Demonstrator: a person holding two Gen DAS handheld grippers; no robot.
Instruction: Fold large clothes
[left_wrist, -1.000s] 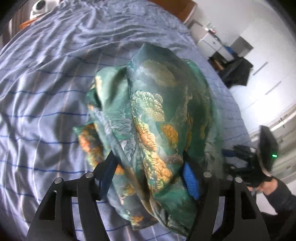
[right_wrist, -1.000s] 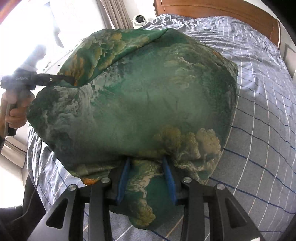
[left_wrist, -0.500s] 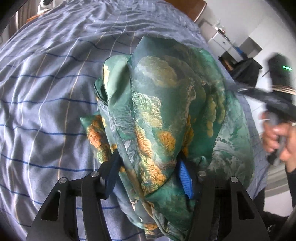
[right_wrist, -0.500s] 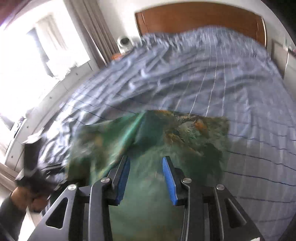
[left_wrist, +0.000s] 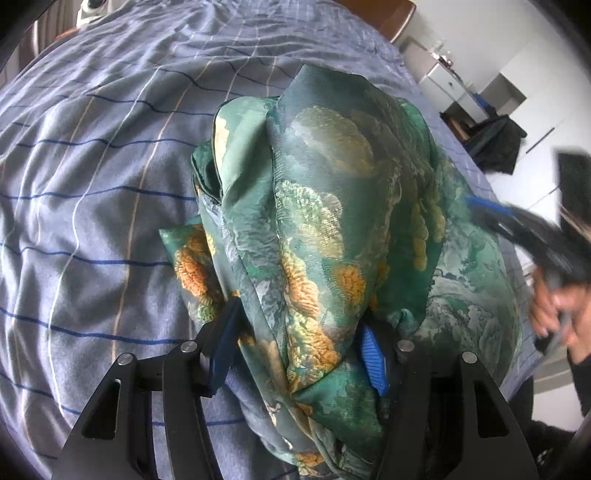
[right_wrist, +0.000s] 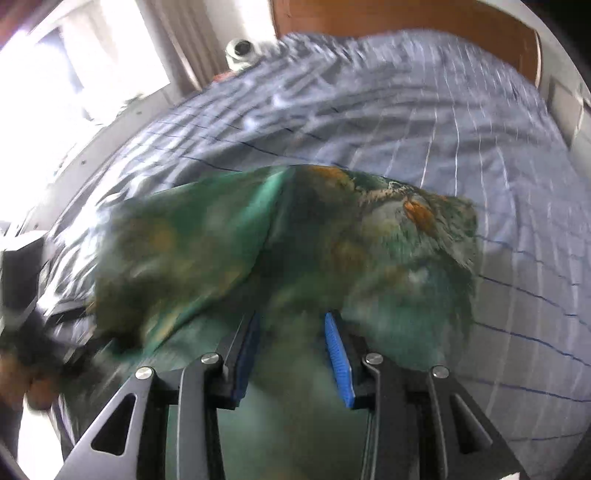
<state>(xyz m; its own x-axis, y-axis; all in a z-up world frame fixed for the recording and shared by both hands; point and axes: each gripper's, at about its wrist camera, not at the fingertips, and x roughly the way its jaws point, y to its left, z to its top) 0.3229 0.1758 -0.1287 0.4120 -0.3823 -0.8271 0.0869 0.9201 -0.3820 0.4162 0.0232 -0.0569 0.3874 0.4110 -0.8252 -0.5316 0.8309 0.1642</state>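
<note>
No lettering, label, brand mark, number or sign can be read anywhere in either wrist view. The green and orange garment (left_wrist: 332, 229) carries only a printed pattern, and the striped bedsheet (left_wrist: 92, 184) only lines. The right wrist view is blurred throughout, and the small furnishings at the edges of both views are too small to show any writing.
</note>
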